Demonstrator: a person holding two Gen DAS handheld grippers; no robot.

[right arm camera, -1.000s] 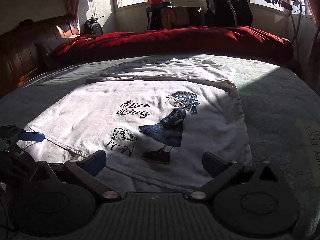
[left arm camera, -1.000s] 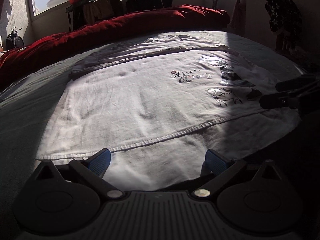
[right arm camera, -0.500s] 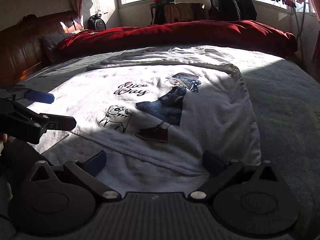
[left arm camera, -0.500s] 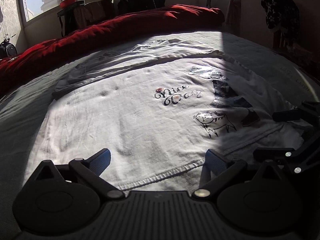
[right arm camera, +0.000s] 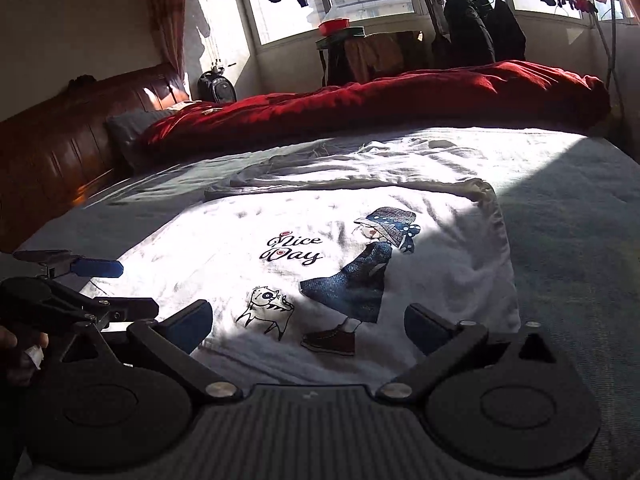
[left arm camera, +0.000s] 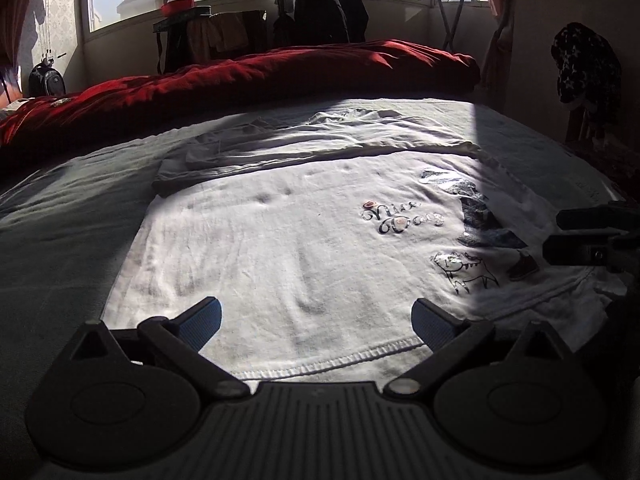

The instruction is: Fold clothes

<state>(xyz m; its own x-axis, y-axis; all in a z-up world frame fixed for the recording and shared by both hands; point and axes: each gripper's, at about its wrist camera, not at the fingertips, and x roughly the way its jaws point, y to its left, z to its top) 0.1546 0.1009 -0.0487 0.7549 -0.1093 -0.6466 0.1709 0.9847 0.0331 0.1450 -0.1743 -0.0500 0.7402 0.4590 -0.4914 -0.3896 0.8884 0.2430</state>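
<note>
T-shirt (right arm camera: 360,264) flat before red duvet (right arm camera: 400,100)

So the white tee (right arm camera: 360,248) I'm working on is lying flat on the bed, print side up, hem end toward me. It's showing a cursive "Nice Day" (right arm camera: 294,249), a girl in a blue hat and dress (right arm camera: 360,276), and a little sketched cat (right arm camera: 266,306) near the hem. The stitched hem (left arm camera: 320,364) is sitting closest to me, the far end is looking bunched and wrinkled, and sunlight is hitting most of the fabric while the rest is sitting in shadow.
</note>
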